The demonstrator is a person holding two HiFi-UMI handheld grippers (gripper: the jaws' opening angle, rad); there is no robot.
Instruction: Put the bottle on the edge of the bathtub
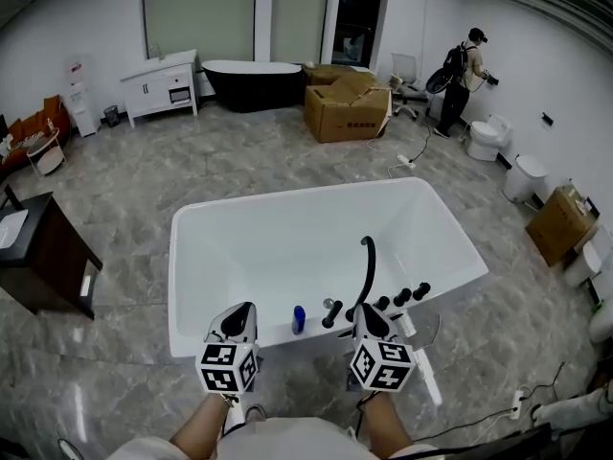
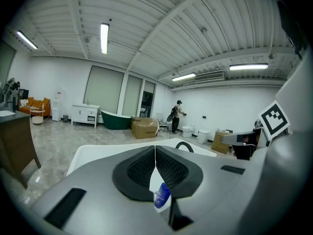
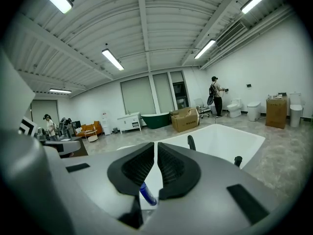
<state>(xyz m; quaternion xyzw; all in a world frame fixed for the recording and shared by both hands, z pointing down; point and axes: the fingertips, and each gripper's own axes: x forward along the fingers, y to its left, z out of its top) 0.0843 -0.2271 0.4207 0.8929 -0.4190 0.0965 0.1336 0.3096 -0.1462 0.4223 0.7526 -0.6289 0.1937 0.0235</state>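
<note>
A small blue bottle [image 1: 298, 319] stands upright on the near edge of the white bathtub [image 1: 188, 286], between my two grippers. My left gripper [image 1: 237, 316] is just left of it, jaws shut and empty; in the left gripper view [image 2: 155, 148] the bottle [image 2: 162, 196] shows below the pads, not between them. My right gripper [image 1: 370, 318] is to the bottle's right, beside the black tap [image 1: 368, 268]. Its jaws are drawn almost together with nothing between them. In the right gripper view [image 3: 156, 146] the bottle [image 3: 147, 195] lies below the pads, apart from them.
Black knobs [image 1: 403, 297] line the tub's near right rim. A dark cabinet [image 1: 46, 255] stands at the left. Cardboard boxes [image 1: 347, 109], a black tub [image 1: 251, 82] and a white vanity [image 1: 161, 86] are at the back. A person [image 1: 465, 75] stands near toilets [image 1: 484, 140].
</note>
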